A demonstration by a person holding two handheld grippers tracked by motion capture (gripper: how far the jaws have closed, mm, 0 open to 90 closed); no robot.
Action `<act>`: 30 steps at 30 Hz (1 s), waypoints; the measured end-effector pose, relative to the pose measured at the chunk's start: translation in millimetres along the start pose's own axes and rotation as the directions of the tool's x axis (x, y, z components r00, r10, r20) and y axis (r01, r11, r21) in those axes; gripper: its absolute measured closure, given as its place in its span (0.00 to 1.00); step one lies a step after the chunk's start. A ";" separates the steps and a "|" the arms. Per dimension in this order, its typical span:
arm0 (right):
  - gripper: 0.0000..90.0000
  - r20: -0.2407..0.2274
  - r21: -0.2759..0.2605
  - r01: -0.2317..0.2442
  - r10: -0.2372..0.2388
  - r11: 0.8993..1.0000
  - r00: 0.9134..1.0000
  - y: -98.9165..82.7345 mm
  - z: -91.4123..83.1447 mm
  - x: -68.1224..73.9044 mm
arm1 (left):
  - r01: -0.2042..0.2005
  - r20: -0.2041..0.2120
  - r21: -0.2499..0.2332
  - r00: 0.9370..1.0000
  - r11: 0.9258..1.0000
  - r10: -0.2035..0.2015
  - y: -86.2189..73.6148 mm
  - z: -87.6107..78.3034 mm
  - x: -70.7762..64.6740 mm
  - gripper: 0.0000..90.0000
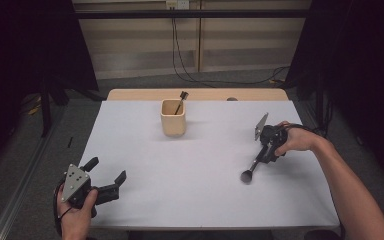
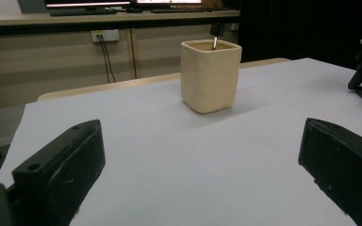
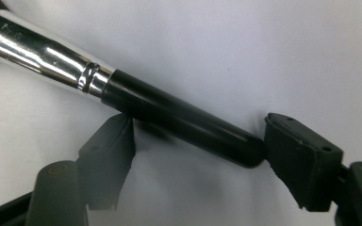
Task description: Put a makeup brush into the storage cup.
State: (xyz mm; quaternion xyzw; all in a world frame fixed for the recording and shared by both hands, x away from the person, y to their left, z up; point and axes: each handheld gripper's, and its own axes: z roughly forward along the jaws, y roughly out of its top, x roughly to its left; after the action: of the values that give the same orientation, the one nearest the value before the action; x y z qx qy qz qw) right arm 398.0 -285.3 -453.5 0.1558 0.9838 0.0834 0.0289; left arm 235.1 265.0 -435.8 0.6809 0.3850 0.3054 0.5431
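Right gripper (image 3: pixel 198 141) jaws spread, straddling brush (image 3: pixel 122 96) handle end, its long axis running slantwise across the gap, not yet pinched; left gripper (image 1: pixel 107 175) spread, well apart.

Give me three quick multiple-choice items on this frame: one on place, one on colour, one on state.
1. Where does the brush lie?
A. On the white table near the right gripper
B. Inside the cup
C. On the floor

2. What colour is the cup?
A. Red
B. Cream
C. Blue

3. How do the left gripper's jaws stand?
A. Clamped on the cup
B. Clamped on a brush
C. Open, nothing between them

Answers:
1 A, the high view shows it flat on the table at the right gripper.
2 B, its walls are pale cream.
3 C, the left gripper has only bare table between its jaws.
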 end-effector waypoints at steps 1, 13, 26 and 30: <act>0.30 -0.002 0.000 0.004 -0.004 1.000 1.000 0.0 -0.1 0.1 | 0.001 0.000 0.000 1.000 1.000 -0.001 0.0 0.1 0.0 0.01; 0.49 -0.054 0.010 0.038 -0.038 0.999 0.998 1.4 -1.0 1.1 | 0.000 0.004 0.004 1.000 1.000 0.000 -0.3 1.5 0.0 0.01; 0.69 -0.081 0.070 0.117 -0.111 0.991 0.991 11.5 -2.3 6.5 | 0.000 0.005 0.002 1.000 1.000 0.000 -0.4 0.1 0.1 0.01; 0.77 -0.086 0.075 0.130 -0.124 0.989 0.989 12.3 -2.9 9.2 | -0.001 0.004 0.003 1.000 1.000 0.001 -0.3 0.2 -0.2 0.01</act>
State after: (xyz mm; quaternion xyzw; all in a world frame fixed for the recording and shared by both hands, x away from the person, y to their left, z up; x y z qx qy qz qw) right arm 392.7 -271.3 -448.8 0.0903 0.9947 0.0479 -0.0119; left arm 235.1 264.8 -436.2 0.6825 0.3841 0.3037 0.5427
